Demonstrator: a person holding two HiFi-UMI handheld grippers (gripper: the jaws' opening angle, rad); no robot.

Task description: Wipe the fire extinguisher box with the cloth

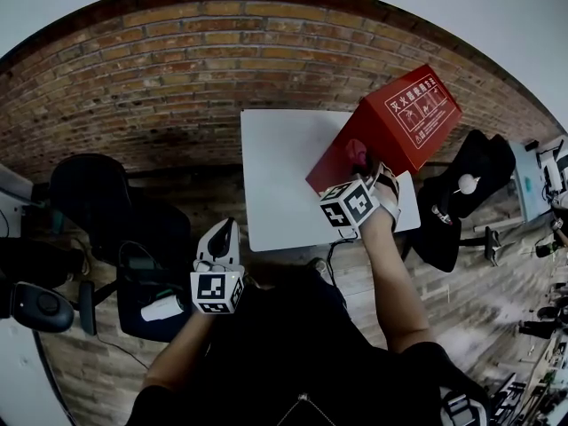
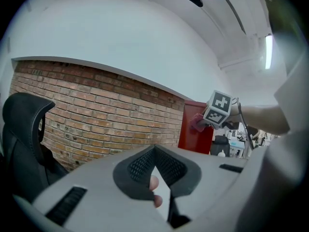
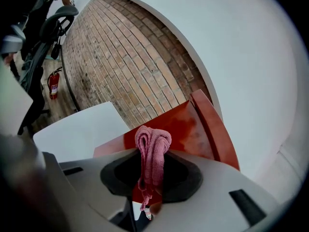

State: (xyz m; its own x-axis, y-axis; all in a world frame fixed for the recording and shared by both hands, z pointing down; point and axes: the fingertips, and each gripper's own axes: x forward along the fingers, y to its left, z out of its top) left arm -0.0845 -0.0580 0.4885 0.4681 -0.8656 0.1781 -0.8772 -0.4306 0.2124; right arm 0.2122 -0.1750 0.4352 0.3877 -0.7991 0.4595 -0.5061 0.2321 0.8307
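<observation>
Nearest me: my left gripper (image 1: 224, 231) hangs low by my body, well off the table (image 1: 275, 171). Its jaws are together at the tips with nothing between them.

Further out: my right gripper (image 3: 154, 159) is clamped on the pink cloth (image 3: 152, 143). The cloth is bunched into 1 thick wad above the jaws, with a thin tail dangling below. The wad sits against the sloping red face of the fire extinguisher box (image 3: 186, 128).

The box stands at the table's far right side, close to the edge.

Risks, as I judge them:
- Only 1 gripper is on the job and the box is unbraced, so a hard push could slide it toward that edge or rock it.
- The wad is narrow, so my jaw tips could scrape the paint.
- The tail could snag and drag the cloth out of the jaws.

Beyond: brick wall (image 3: 120, 66).
</observation>
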